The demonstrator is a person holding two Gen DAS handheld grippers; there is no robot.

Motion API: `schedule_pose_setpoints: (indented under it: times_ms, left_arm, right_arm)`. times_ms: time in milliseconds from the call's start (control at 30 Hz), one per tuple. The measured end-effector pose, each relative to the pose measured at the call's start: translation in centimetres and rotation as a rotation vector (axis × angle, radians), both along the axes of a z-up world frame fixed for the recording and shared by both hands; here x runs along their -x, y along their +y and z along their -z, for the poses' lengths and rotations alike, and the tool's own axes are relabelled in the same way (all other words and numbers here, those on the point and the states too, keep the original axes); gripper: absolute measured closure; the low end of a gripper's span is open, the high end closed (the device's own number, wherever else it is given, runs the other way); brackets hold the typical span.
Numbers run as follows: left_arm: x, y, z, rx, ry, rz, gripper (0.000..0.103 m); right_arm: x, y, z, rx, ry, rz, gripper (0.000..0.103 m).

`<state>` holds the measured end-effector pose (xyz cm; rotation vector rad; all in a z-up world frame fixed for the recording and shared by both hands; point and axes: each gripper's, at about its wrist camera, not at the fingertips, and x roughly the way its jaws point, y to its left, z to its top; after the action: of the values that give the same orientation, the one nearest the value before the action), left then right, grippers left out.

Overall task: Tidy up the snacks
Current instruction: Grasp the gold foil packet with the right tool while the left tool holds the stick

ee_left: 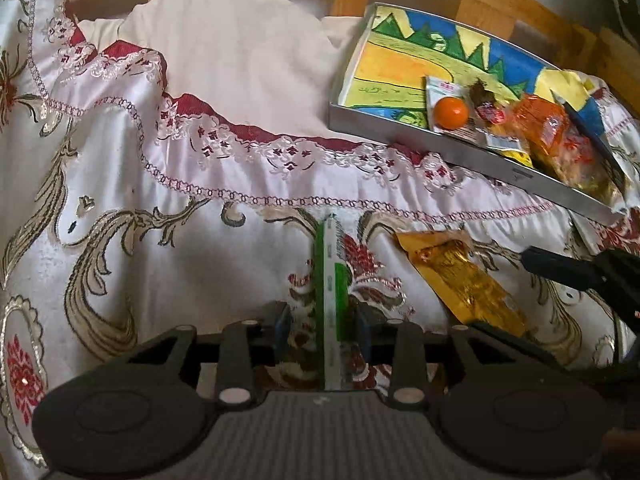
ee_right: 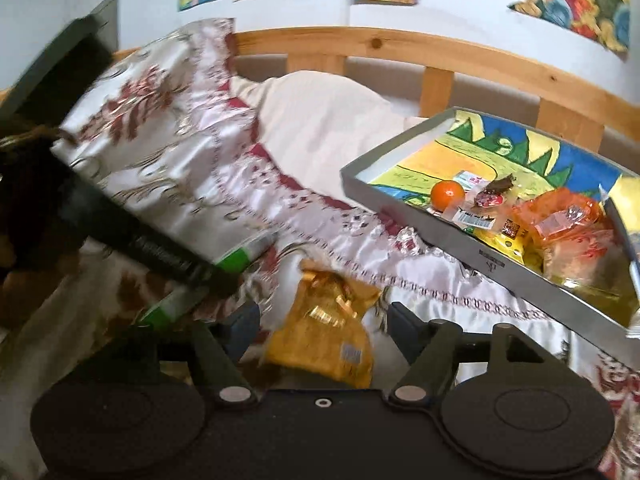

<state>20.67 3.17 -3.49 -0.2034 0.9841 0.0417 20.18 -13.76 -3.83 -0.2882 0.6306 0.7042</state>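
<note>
A bed (ee_left: 120,184) with an embroidered cover is seen from the left wrist: the left hand-held gripper (ee_left: 322,330) is parted around a green-and-white packet (ee_left: 332,280), pads apparently clear. From the right wrist, the right hand-held gripper (ee_right: 320,320) is spread wide around a gold snack bag (ee_right: 324,332), best centred before squeezing; the tray (ee_right: 492,268) is nearby

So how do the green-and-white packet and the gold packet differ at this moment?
The green-and-white packet is long, slim and stands on edge between the left gripper fingers; the gold packet is broad, crinkled and lies flat on the bedspread between the right gripper fingers, which stand wide apart and clear of it. Both are still outside the tray.
</note>
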Motion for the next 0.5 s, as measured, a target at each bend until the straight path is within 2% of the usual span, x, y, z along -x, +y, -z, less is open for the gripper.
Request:
schedule_pose_setpoints:
  times_ms: [133,167,200,267,300,367,500]
  left_arm:
    - [-0.3,-0.4,0.2,-0.018,-0.007,0.017,0.064]
    - [-0.3,-0.5,0.2,-0.029,-0.009,0.020,0.066]
    - [-0.3,-0.6,0.2,-0.037,-0.015,0.018,0.073]
    - [-0.2,-0.8,0.2,-0.037,-0.018,0.018,0.079]
    - [-0.1,-0.9,0.2,-0.035,-0.017,0.017,0.082]
    - [0.1,-1.3,0.2,-0.041,-0.016,0.021,0.084]
    - [0.7,-1.9,0.1,-0.039,-0.007,0.021,0.085]
  right_arm:
    - [-1.4,0.7,2.1,0.040,0.026,0.016,0.031]
    - [-1.6,0.9,2.5,0.041,0.037,0.009,0.031]
    - [-1.7,1.1,2.7,0.045,0.041,0.006,0.033]
    - [-1.8,1.3,2.7,0.041,0.037,0.009,0.043]
    - [-1.8,1.4,2.7,0.042,0.039,0.011,0.045]
    - [-1.5,1.4,2.7,0.052,0.037,0.011,0.048]
    - [-0.9,1.5,2.5,0.078,0.028,-0.002,0.068]
